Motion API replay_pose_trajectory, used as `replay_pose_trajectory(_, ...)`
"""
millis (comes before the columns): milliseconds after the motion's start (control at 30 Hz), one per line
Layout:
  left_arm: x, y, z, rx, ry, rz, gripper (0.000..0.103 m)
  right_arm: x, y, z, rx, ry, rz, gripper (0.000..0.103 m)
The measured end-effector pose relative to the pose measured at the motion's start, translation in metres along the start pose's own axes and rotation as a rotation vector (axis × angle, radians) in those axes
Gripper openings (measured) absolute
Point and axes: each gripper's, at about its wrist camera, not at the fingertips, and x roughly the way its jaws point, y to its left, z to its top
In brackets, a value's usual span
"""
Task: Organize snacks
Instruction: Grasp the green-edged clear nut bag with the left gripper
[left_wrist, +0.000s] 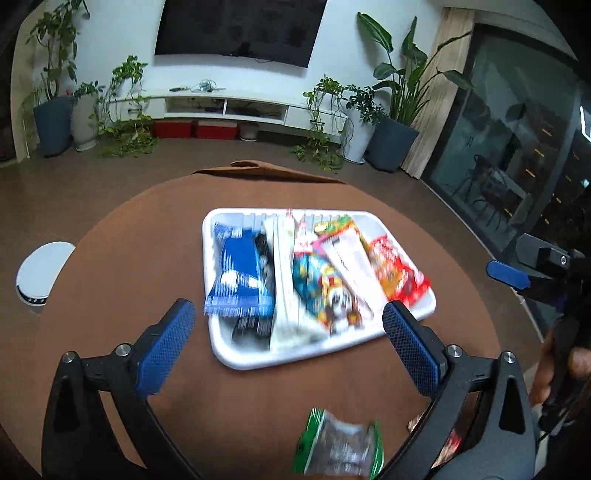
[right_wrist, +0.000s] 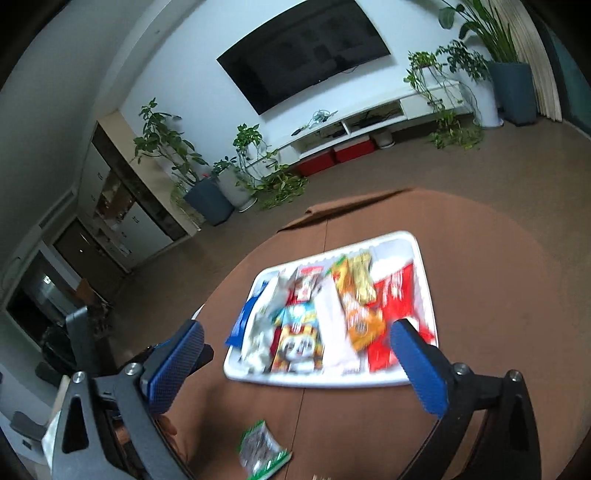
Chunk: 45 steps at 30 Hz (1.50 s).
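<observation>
On brown round worktop: white tray packed with snack packets, green packet loose nearby; left gripper and right gripper jaws wide, empty.

Tray is sitting mid-table, snack packs lying side by side in it. One loose packet is lying on the table nearer the camera, apart from the tray.

snack packets fill white tray; green packet outside.
</observation>
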Motion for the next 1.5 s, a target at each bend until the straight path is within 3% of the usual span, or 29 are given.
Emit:
replay_pose_trajectory(100, -0.012, -0.006, -0.027, 0.003, 0.010, 0.028, 0.103, -0.016, -0.003, -0.026, 0.027, 0.000, -0.001, 0.103)
replay_pose_trajectory(200, -0.018, -0.008, -0.062, -0.052, 0.068, 0.004, 0.103, -0.028, -0.006, -0.050, 0.030, 0.002, -0.036, 0.103)
replay_pose_trajectory(367, -0.012, -0.015, -0.093, -0.145, 0.168, -0.001, 0.103, -0.038, -0.015, -0.093, 0.080, 0.025, -0.071, 0.103)
replay_pose_trajectory(667, 0.011, -0.054, -0.098, -0.151, 0.260, -0.021, 0.102, -0.038, -0.022, -0.127, 0.095, 0.062, -0.106, 0.103)
replay_pose_trajectory(833, 0.024, -0.063, -0.098, -0.123, 0.289, 0.011, 0.101, -0.043, -0.020, -0.131, 0.067, 0.049, -0.115, 0.103)
replay_pose_trajectory(967, 0.038, -0.064, -0.095, -0.102, 0.320, 0.031, 0.079, -0.043, -0.019, -0.131, 0.057, 0.044, -0.113, 0.103)
replay_pose_trajectory(1067, 0.045, -0.065, -0.090, -0.073, 0.327, 0.042, 0.073, -0.043, -0.017, -0.132, 0.043, 0.040, -0.117, 0.103)
replay_pose_trajectory(1367, 0.054, -0.078, -0.092, 0.059, 0.345, 0.049, 0.070, -0.046, -0.014, -0.134, 0.006, 0.037, -0.155, 0.102)
replay_pose_trajectory(1500, 0.057, -0.081, -0.090, 0.099, 0.358, 0.031, 0.060, -0.044, -0.011, -0.135, -0.026, 0.043, -0.186, 0.099)
